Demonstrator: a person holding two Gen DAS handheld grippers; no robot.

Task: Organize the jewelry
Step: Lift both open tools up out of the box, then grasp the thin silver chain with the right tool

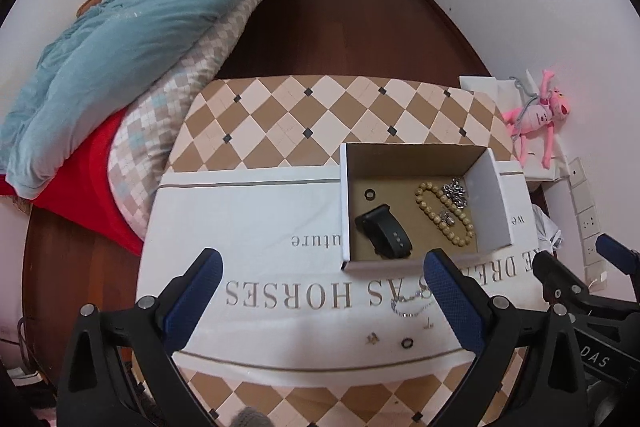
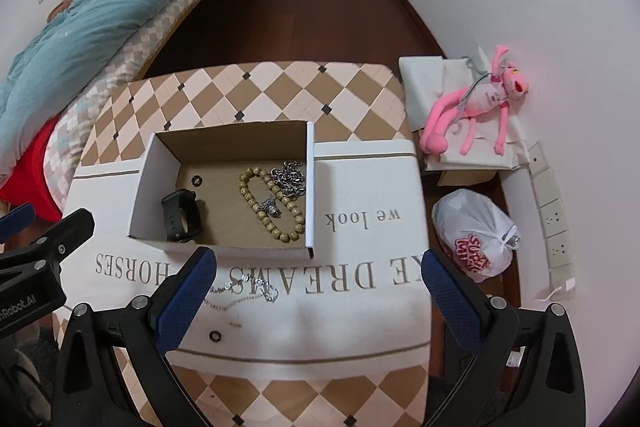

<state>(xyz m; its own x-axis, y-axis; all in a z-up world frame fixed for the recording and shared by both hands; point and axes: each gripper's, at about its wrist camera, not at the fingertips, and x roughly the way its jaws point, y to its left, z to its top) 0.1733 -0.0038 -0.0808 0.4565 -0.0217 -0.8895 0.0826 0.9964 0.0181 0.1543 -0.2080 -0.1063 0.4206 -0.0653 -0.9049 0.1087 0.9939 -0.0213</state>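
The left gripper (image 1: 322, 291) and the right gripper (image 2: 320, 287) are held above the near part of the desk (image 2: 280, 87); the jaws of each are spread wide and nothing is held between them.

The cardboard box (image 2: 224, 249) is taken as the landmark. It stands on a white cloth (image 2: 360, 315) printed with lettering, which is spread over the checkered desk.

Nearest the grippers, well in front of the box, a small dark ring (image 2: 215, 336) and a small stud-like piece (image 2: 235, 324) are seen on the cloth. A thin silver chain (image 2: 244, 287) lies between these and the front wall of the box, apart from the wall.

Inside the box, a black watch (image 2: 182, 215) rests toward the front at the left side. A beaded bracelet (image 2: 272, 205) lies toward the right side, with a small silver piece (image 2: 272, 206) within its loop. A heavy silver chain (image 2: 289, 178) is heaped at the far right corner, touching the beads. A second dark ring (image 2: 197, 180) lies behind the watch.

To the right of the box, beyond the desk edge, a white plastic bag (image 2: 476, 235) and, farther back, a pink plush toy (image 2: 476, 107) are located. To the far left, a bed with a blue quilt (image 2: 100, 7) is visible.
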